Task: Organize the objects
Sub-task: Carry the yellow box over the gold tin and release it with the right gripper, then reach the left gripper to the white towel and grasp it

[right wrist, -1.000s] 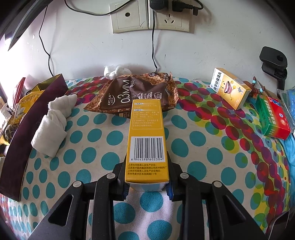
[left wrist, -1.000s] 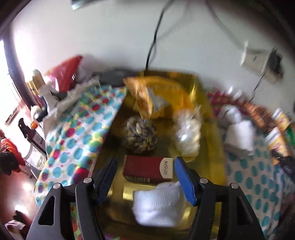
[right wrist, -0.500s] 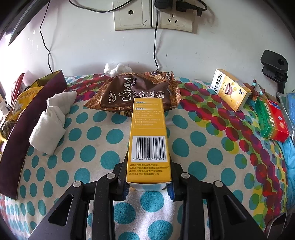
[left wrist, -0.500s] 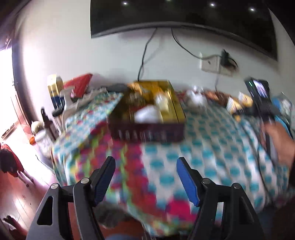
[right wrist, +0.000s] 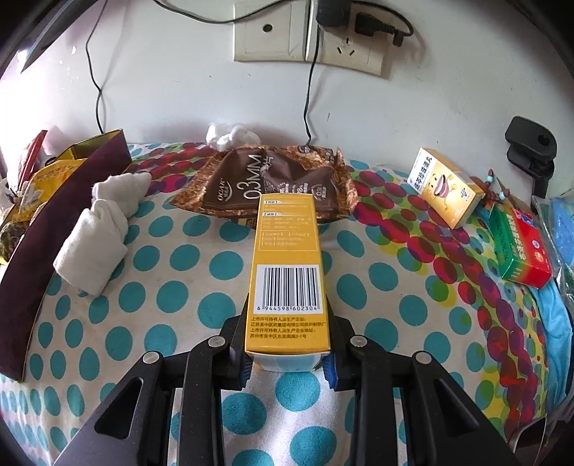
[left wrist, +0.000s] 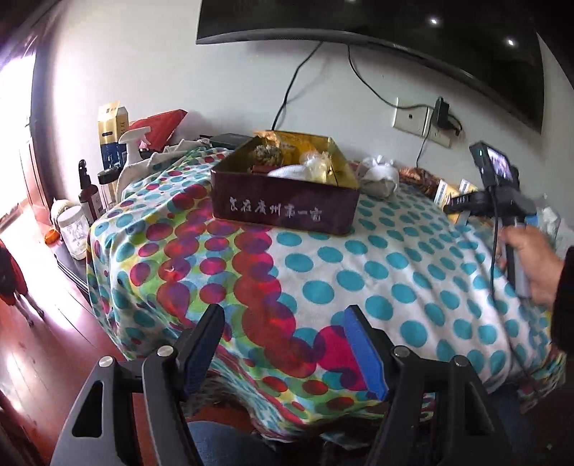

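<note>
My right gripper [right wrist: 287,362] is shut on a long yellow box [right wrist: 287,272] with a barcode, held over the dotted blanket. My left gripper [left wrist: 283,344] is open and empty, pulled back off the near edge of the blanket. A dark red tin box [left wrist: 287,204] with a gold inside holds snacks and a white sock; its corner shows at the left of the right wrist view [right wrist: 53,218]. A rolled white sock [right wrist: 97,236] lies beside it. The right gripper and its hand show at the right of the left wrist view [left wrist: 502,208].
A brown 0.3MM packet [right wrist: 265,182], a small yellow box [right wrist: 445,186] and a green-red box [right wrist: 520,251] lie on the blanket near the wall. Bottles and a spray bottle [left wrist: 129,161] stand left of the tin. Cables hang from wall sockets [right wrist: 308,32].
My left gripper has pulled far back from above the tin box to beyond the blanket's near edge, still open. My right gripper has kept its hold on the yellow box and barely moved.
</note>
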The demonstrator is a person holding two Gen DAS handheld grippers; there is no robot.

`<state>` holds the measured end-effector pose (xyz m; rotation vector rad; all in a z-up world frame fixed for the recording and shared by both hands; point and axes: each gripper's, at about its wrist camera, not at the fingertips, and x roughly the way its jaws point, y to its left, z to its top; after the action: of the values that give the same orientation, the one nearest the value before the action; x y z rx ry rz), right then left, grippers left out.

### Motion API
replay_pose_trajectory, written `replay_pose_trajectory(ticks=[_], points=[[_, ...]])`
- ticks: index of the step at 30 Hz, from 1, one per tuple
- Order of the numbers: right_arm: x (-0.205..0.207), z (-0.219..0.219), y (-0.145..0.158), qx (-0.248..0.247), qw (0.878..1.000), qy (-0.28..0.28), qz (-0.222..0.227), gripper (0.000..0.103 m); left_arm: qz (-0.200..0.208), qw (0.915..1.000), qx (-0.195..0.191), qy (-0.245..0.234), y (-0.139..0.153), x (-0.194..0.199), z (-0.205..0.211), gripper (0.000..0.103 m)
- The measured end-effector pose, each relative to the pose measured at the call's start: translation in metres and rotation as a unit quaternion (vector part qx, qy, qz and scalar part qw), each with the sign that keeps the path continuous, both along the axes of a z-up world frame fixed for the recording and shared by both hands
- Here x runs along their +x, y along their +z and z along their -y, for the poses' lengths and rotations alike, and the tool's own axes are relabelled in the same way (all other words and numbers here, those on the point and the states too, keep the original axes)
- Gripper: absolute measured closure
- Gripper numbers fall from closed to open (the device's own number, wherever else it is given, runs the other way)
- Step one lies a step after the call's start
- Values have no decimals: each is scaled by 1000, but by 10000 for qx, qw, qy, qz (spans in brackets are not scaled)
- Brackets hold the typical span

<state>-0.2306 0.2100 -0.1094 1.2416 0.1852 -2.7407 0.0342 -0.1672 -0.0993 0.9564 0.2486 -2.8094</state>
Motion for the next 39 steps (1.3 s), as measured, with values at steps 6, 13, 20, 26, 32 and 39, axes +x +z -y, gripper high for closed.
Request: replay_pose_trajectory(ticks=[6,13,20,26,32,39], points=[[-38,129,-4,87,9996,198,-165,75,-76,10000,57,-26,13,1,5,32],[-13,224,39,-264,9949,879,-421,75,193,9991,252,292,9,0,20,32],[16,338,60,-472,9843,1660,-366,75,195,9975,300,612,10,4,32,32],[7,380,35,-334,9835,1778,-39,73,203,9967,334,706,10,3,37,32],[10,365,36,-369,9816,1838,-375,16,208,9970,292,681,8,1,35,32],[8,263,54,-366,9901,1024,-883,1,213,9976,205,632,6,0,28,32]])
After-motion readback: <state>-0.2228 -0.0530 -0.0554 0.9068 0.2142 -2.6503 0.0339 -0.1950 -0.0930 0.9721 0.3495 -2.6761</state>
